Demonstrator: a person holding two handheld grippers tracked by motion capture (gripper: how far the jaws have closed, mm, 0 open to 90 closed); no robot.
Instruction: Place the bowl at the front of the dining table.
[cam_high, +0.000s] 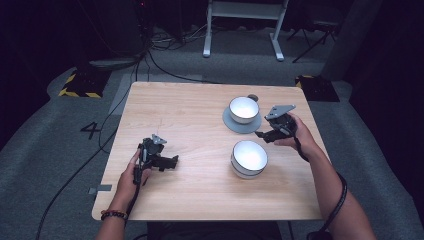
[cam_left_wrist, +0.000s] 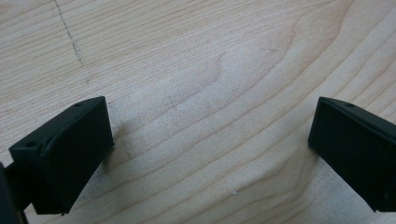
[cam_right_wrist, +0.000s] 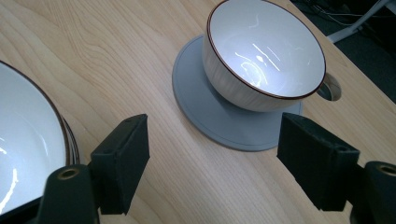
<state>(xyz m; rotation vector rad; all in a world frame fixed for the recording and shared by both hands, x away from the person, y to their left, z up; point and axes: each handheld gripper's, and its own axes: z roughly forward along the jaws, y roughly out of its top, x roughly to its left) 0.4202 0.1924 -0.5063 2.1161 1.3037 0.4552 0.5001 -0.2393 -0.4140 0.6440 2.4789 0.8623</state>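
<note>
Hovering just beside the grey saucer (cam_high: 234, 125), at its 3 o'clock in the high view: right gripper (cam_high: 263, 134), jaws spread wide, nothing between them. On the saucer, a white cup (cam_right_wrist: 264, 51), upright. Nearer, at 6 o'clock from it, a white bowl (cam_high: 248, 158). Low over bare table (cam_high: 200, 195): left gripper (cam_left_wrist: 210, 154), jaws apart.

Both forearms bare. Beaded bracelet (cam_high: 114, 215) on left wrist. Each hand-held gripper, left (cam_high: 167, 162) and right (cam_high: 264, 134), black with blocky jaws; grey three-cornered plate (cam_high: 279, 111) on top; black cable (cam_high: 341, 197) trailing.
</note>
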